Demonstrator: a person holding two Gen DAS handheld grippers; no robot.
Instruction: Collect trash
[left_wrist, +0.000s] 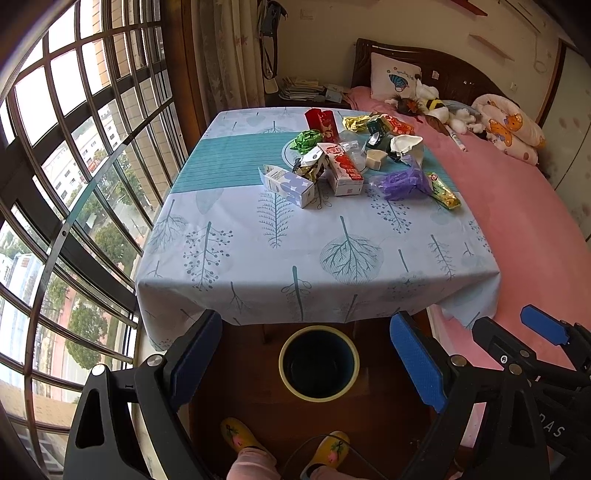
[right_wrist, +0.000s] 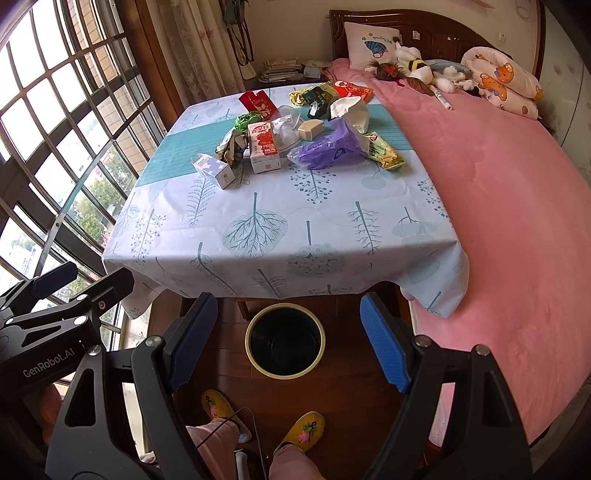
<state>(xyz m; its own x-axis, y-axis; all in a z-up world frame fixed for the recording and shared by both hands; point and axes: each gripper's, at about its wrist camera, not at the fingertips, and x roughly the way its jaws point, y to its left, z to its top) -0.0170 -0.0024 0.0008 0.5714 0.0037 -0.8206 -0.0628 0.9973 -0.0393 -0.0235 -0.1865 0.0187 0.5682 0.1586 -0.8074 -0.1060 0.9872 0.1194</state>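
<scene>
On the surface (right_wrist: 258, 229) far side, all the trash (right_wrist: 295, 125) lies uncollected; we hold both fingers (left_wrist: 417, 362) released and carrying nothing above the bin (right_wrist: 285, 339), which looks unfilled, so everything remains.

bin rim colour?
Pale yellow rim on the bin, dark inside; clearest in the right wrist view.

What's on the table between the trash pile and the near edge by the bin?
Nothing: between the trash pile and the table's near edge above the bin lies only bare tablecloth, as both views show.
</scene>
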